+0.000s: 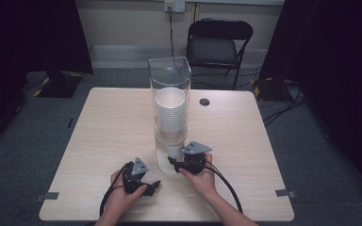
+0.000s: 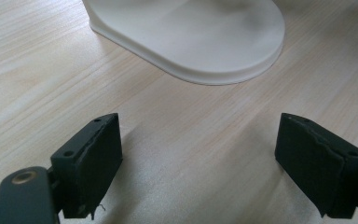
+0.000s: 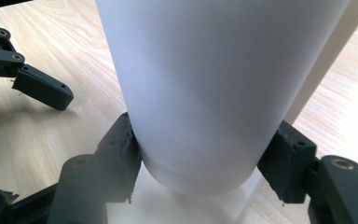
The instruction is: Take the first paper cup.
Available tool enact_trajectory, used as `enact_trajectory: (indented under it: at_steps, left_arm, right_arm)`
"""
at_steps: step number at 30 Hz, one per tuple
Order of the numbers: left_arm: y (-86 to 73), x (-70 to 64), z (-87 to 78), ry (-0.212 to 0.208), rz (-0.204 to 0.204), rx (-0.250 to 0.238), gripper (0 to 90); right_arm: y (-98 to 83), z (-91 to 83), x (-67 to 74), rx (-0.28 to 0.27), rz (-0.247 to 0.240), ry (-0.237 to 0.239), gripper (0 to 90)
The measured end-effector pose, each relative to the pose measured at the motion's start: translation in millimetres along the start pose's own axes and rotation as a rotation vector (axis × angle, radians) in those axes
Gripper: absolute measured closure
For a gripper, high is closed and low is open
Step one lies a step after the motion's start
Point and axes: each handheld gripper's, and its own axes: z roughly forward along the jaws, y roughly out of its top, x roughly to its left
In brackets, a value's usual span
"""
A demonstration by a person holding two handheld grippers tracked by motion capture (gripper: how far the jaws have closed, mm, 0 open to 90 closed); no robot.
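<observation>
A tall clear dispenser tube (image 1: 169, 77) stands in the middle of the wooden table (image 1: 108, 132) and holds a stack of white paper cups (image 1: 170, 110). My right gripper (image 1: 175, 162) is at the tube's bottom opening. In the right gripper view the lowest white cup (image 3: 205, 84) sits between the jaws, and my right gripper (image 3: 205, 161) is shut on its lower end. My left gripper (image 1: 153, 187) rests low over the table in front and to the left of the tube, open (image 2: 200, 154) with nothing between its jaws. The dispenser's white base (image 2: 191, 37) lies just ahead of it.
A black folding chair (image 1: 219, 42) stands beyond the table's far edge. A small round cable hole (image 1: 204, 101) sits right of the tube. Grey tape marks (image 1: 285, 192) lie near the front corners. My left gripper's jaw tip (image 3: 42, 88) is close on the cup's left.
</observation>
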Motion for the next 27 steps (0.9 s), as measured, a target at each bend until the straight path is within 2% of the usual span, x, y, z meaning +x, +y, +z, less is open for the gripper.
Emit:
enact_trajectory:
  at_steps: [2,5,7,12,17,19,23,24,26,27]
  left_arm:
    - [0.0,0.0,0.0,0.000,0.000,0.000,14.3]
    - [0.1,0.0,-0.1,-0.001,-0.001,0.002,14.3]
    - [-0.1,-0.3,0.2,0.002,-0.002,-0.002,14.3]
    - [0.2,0.1,-0.2,0.005,0.005,0.001,14.3]
    - [-0.1,-0.9,-0.1,0.005,-0.004,0.001,14.5]
    - [-0.1,-0.8,-0.2,0.005,-0.004,0.002,14.5]
    - [-0.4,-0.8,-0.4,0.003,-0.009,-0.003,15.7]
    - [-0.5,-0.8,-0.5,0.005,-0.012,-0.012,16.7]
    - [0.7,-1.2,-2.0,0.010,-0.009,0.001,20.1]
    - [1.0,-1.3,-1.6,-0.006,-0.018,-0.013,21.1]
  right_arm:
    - [-1.0,-0.5,-1.6,0.015,-0.005,0.007,36.8]
    - [-13.0,-3.8,-5.7,0.065,-0.012,0.014,36.7]
    - [-18.1,-8.5,-8.4,0.077,-0.006,0.016,36.6]
    - [-19.8,-23.4,-15.0,0.088,-0.026,0.011,36.5]
    - [-22.0,-38.3,-17.5,0.094,-0.047,0.015,36.3]
    - [-24.0,-44.0,-19.0,0.085,-0.039,0.023,36.3]
    - [-28.3,-50.7,-19.0,0.092,-0.063,0.027,36.1]
    - [-32.6,-53.8,-17.9,0.100,-0.067,0.041,36.1]
    - [-36.9,-56.4,-16.1,0.096,-0.068,0.050,36.0]
    - [-39.3,-57.3,-15.3,0.098,-0.064,0.058,36.0]
